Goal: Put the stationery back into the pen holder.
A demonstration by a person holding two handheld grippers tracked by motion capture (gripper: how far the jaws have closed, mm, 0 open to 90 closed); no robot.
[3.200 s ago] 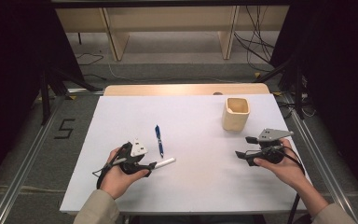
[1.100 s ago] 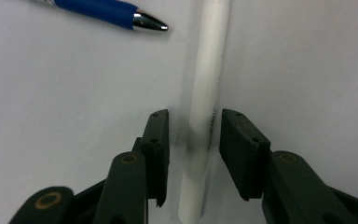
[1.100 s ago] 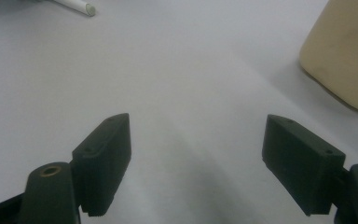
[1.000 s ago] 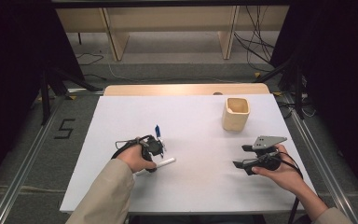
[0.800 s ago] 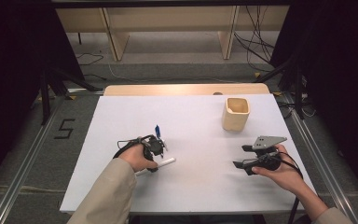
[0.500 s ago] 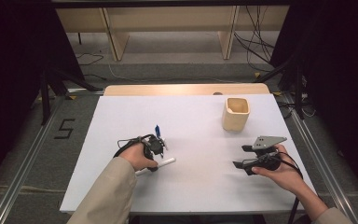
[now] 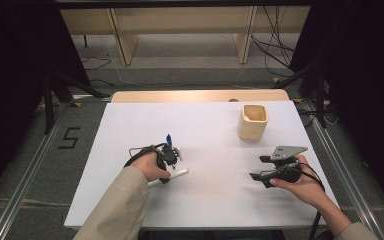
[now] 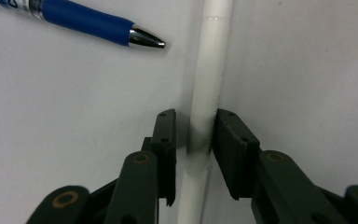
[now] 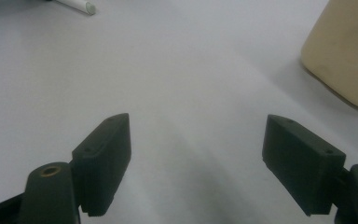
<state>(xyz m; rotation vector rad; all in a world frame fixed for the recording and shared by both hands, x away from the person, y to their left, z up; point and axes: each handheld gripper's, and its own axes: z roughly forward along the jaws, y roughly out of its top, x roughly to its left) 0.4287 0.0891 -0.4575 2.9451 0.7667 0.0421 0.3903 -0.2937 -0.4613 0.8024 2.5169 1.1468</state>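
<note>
Since the first earlier look my left hand has gone forward from the near edge of the table (image 7: 130, 125) to the two pens, and my left gripper (image 8: 195, 133) now straddles the white pen (image 8: 207, 84). Its jaws have just been closing: the right pad looks to be touching the barrel, while a thin gap remains at the left pad, so I have no firm hold yet. The white pen lies flat on the table, running toward 12 o'clock between my jaws. The blue pen (image 8: 81, 21) lies at 11 o'clock, its tip just beside the white barrel. My right gripper (image 9: 198, 163) rests with its jaws wide apart and holding nothing, the beige cup (image 9: 345, 51) at its 1 o'clock.
</note>
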